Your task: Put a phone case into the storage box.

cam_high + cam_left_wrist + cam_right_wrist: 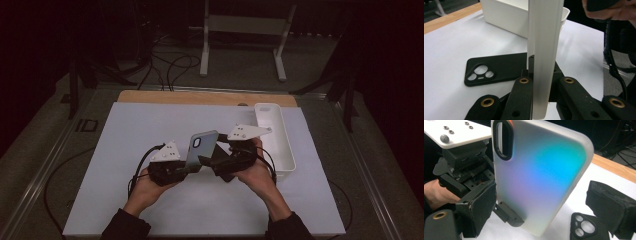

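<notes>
Two hands are meeting low over the white table (150, 210), each gripping one gripper. One white bin (280, 140) is sitting at the right; its far end is getting cut off in the left gripper view. Two phone cases are showing: one iridescent phone case (541, 175), standing upright above the table, and one black phone case (496, 68) lying flat, partly hidden. Left gripper (192, 164) is pinching the iridescent case's lower edge; right gripper (544, 207) is standing with jaws spread either side.
</notes>
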A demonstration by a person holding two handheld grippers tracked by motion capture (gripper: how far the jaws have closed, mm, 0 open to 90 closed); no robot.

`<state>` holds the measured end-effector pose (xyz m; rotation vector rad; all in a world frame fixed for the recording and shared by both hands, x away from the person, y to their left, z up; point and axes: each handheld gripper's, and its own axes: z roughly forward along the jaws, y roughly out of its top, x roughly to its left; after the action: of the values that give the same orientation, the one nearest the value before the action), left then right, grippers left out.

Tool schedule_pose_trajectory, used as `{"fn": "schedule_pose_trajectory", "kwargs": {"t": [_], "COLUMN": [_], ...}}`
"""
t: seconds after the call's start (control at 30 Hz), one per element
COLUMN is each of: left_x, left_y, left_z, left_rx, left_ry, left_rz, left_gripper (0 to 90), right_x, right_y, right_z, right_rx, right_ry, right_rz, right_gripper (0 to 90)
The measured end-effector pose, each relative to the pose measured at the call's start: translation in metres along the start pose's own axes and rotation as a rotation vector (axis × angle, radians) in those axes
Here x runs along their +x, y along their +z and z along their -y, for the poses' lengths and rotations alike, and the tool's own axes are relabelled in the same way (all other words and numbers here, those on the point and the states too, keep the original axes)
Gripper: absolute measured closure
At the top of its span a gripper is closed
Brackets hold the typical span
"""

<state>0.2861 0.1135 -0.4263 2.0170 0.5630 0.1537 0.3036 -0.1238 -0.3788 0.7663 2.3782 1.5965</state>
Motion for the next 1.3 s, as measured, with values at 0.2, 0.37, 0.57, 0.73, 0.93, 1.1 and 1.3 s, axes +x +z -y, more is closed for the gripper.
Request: {"fn": "schedule_pose_trajectory", "kwargs": {"t": [0.2,0.37,0.57,0.73,0.93,1.1,1.3], "left_x": [0.002,0.003,0.003,0.003,0.000,-0.003,-0.006], "left_y": [0.000,0.001,0.004,0.006,0.009,0.011,0.014], "left_z": [0.002,0.002,0.004,0.005,0.005,0.005,0.005], "left_rx": [-0.001,0.000,0.007,0.009,0.013,0.021,0.025], "left_ry": [-0.029,-0.047,-0.062,-0.070,-0.070,-0.063,-0.075], "left_rz": [-0.037,-0.057,-0.077,-0.088,-0.100,-0.110,-0.118], "left_gripper": [86.1,86.1,86.1,86.1,86.1,86.1,86.0], "right_x": [0.000,0.002,0.008,0.012,0.014,0.015,0.016], "right_y": [0.000,0.001,0.005,0.008,0.014,0.018,0.021], "right_z": [0.000,-0.002,-0.005,-0.010,-0.014,-0.015,-0.016], "right_rx": [-0.016,-0.023,-0.024,-0.035,-0.041,-0.033,-0.037], "right_ry": [0.022,0.050,0.059,0.085,0.135,0.162,0.186], "right_rz": [0.033,0.053,0.063,0.083,0.122,0.160,0.185], "right_gripper": [8.0,8.0,8.1,8.5,11.3,14.2,15.1]}}
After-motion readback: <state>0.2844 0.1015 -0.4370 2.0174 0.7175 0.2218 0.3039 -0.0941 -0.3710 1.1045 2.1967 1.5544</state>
